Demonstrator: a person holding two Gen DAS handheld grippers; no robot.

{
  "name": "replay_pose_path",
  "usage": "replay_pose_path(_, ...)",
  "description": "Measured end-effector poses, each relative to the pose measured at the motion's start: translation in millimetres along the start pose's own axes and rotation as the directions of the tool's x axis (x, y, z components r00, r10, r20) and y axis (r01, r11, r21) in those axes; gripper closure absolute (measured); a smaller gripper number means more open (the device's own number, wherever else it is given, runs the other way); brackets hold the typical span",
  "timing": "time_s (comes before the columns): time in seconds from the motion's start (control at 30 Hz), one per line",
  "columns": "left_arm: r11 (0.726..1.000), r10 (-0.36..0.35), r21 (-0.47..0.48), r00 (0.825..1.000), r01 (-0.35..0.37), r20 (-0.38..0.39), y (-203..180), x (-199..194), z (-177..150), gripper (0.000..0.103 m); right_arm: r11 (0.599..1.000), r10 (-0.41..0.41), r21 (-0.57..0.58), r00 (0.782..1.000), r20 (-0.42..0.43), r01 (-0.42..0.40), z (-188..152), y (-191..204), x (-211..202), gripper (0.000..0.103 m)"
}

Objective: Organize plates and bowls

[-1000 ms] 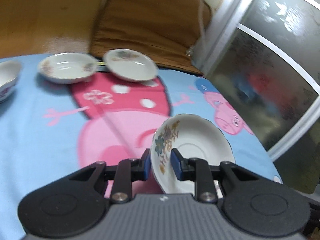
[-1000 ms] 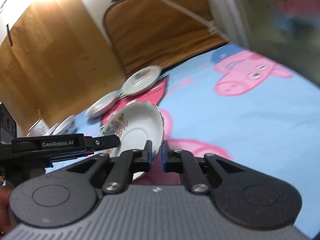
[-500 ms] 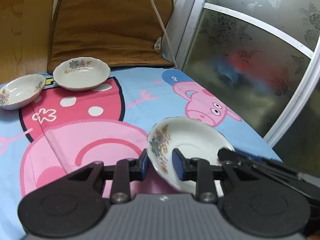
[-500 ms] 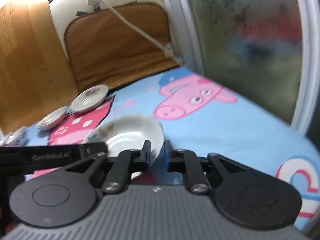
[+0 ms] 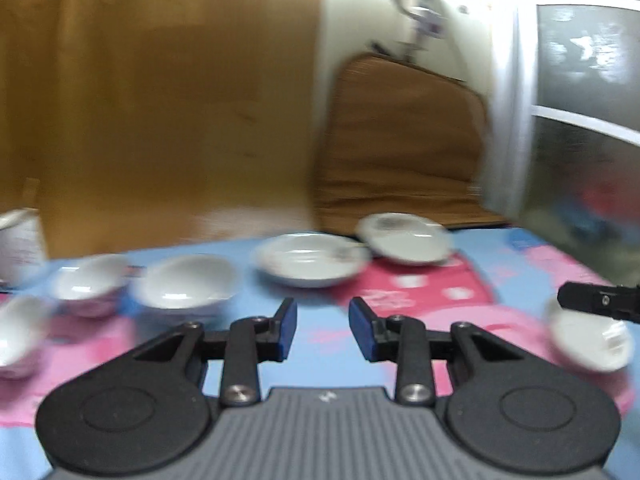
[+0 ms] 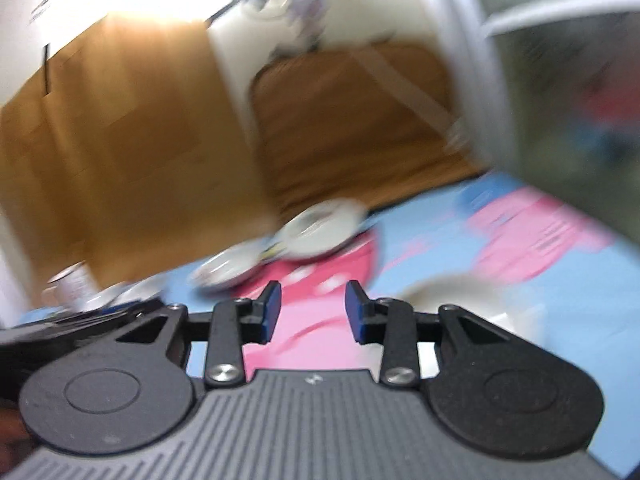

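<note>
Both views are motion-blurred. My left gripper (image 5: 322, 330) is open and empty above the blue and pink cloth. Ahead of it lie two white floral plates (image 5: 312, 264) (image 5: 404, 238) and several white bowls (image 5: 186, 286) (image 5: 86, 284) at the left. A white plate (image 5: 588, 338) lies on the cloth at the right, under the tip of the right gripper. My right gripper (image 6: 313, 316) is open and empty; the white plate (image 6: 460, 292) lies just right of it. Two plates (image 6: 320, 228) (image 6: 228, 266) lie further back.
A wooden panel (image 5: 160, 100) and a brown cushion (image 5: 400, 140) stand behind the cloth. A frosted glass door with a white frame (image 5: 580, 140) is at the right. A white cup (image 5: 20, 240) stands at the far left.
My left gripper has let go of the floral plate and opened; the plate now lies on the cloth at the right. The right gripper has opened too. Both grippers swung left towards the other dishes.
</note>
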State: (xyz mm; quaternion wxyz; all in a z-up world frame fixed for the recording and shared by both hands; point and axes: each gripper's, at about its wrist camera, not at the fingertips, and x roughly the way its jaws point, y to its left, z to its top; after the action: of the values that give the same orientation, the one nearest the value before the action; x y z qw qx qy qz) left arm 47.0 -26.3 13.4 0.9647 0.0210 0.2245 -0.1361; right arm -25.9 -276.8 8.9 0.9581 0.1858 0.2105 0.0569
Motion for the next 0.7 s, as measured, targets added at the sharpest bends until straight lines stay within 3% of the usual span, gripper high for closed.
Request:
replay_pose_path(0.07,1.000,0.029,-0.009,1.000,-0.029,0.013,17,-4,-5,0.073,0.996,0.076,0.049,0.994,-0.082,-0.072,0,9,20,0.071)
replay_pose_path(0.13,0.999,0.040,-0.028,0.999,-0.040,0.025,27,-5,-12,0.073,0.991,0.105,0.098,0.987,-0.122,-0.093,9,13,38,0.072)
replay_pose_path(0.27,0.996,0.007,-0.092,0.999,-0.002,0.048,43,-2,-17,0.073,0.969,-0.008,0.246,0.998,-0.062,0.023,55,0,76,0.070)
replay_pose_path(0.4,0.992,-0.025,-0.119,0.997,0.034,0.076,47,-4,-18,0.069,0.915,-0.169,0.354,0.981,-0.100,0.194,96,-28,132,0.062)
replay_pose_path(0.53,0.986,-0.032,-0.159,0.997,0.044,0.076,55,-2,-19,0.067,0.866,-0.203,0.417,0.955,-0.214,0.277,103,-50,178,0.058)
replay_pose_path(0.67,0.986,-0.034,-0.159,0.996,0.047,0.082,55,-2,-20,0.064,0.867,-0.171,0.415,0.947,-0.273,0.277,96,-52,205,0.059)
replay_pose_path(0.7,0.986,-0.033,-0.159,0.996,0.046,0.083,55,-2,-20,0.062,0.874,-0.179,0.393,0.941,-0.286,0.286,94,-49,207,0.064)
